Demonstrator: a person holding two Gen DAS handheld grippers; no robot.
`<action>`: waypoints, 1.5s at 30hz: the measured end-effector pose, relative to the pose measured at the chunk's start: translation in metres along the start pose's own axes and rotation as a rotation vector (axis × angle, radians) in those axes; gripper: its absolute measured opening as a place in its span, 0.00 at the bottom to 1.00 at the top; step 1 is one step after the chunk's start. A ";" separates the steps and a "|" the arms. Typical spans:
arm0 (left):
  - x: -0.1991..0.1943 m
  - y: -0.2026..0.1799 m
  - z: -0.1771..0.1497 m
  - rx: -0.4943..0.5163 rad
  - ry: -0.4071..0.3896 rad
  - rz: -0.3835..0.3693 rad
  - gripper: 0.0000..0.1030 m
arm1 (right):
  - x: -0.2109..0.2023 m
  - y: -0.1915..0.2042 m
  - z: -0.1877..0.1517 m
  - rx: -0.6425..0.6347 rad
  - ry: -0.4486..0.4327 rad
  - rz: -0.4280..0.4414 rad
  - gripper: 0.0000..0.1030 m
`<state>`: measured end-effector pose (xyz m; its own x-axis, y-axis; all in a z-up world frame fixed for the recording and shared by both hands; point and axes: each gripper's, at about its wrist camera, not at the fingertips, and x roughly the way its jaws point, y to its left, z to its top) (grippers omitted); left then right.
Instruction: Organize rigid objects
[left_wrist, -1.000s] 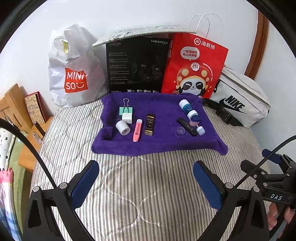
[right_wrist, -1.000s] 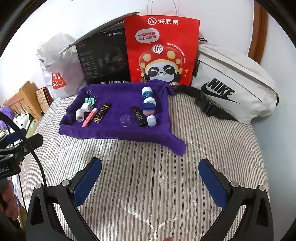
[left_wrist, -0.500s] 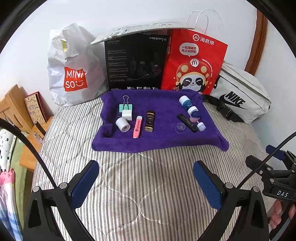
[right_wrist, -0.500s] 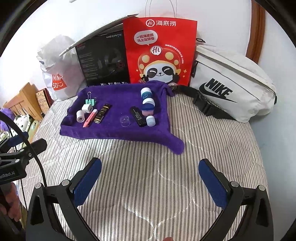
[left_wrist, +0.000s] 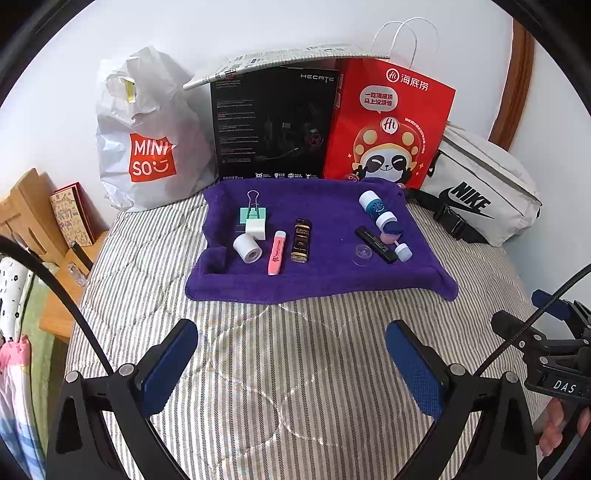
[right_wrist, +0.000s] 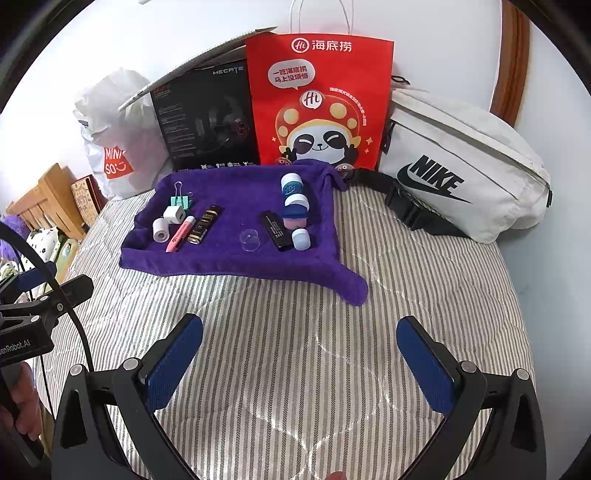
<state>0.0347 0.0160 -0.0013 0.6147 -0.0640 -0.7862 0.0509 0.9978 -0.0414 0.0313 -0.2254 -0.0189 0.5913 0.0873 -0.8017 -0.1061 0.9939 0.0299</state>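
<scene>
A purple towel (left_wrist: 325, 273) (right_wrist: 221, 258) lies on the striped bed. On its left are a green binder clip (left_wrist: 252, 212), a white cube (left_wrist: 256, 229), a white roll (left_wrist: 247, 248), a pink highlighter (left_wrist: 277, 253) and a black-gold tube (left_wrist: 301, 240). On its right are a blue-white bottle (left_wrist: 373, 205), a pink-blue jar (left_wrist: 390, 230), a black stick (left_wrist: 375, 243), a clear cap (left_wrist: 362, 254) and a small white cap (left_wrist: 403, 253). My left gripper (left_wrist: 291, 363) and right gripper (right_wrist: 301, 363) are open and empty, above the bedding in front of the towel.
Behind the towel stand a white Miniso bag (left_wrist: 144, 140), a black box (left_wrist: 273, 125) and a red paper bag (left_wrist: 388, 122). A white Nike pouch (left_wrist: 476, 188) lies at the right. A wooden stand (left_wrist: 33, 210) is beside the bed's left edge.
Both grippers have drawn back slightly from the towel and stay open. The objects on the towel have not moved.
</scene>
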 end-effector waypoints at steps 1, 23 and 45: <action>0.000 0.000 0.000 -0.001 0.000 0.001 1.00 | 0.000 0.000 0.000 0.001 0.000 0.000 1.00; 0.003 -0.001 0.000 0.013 0.010 0.002 1.00 | -0.001 0.000 0.000 0.002 0.001 0.002 1.00; 0.002 0.000 -0.001 0.014 0.005 -0.003 1.00 | 0.000 0.002 0.000 -0.002 0.005 -0.008 1.00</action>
<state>0.0355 0.0162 -0.0034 0.6103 -0.0668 -0.7893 0.0636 0.9974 -0.0353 0.0308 -0.2233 -0.0185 0.5883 0.0793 -0.8048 -0.1031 0.9944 0.0226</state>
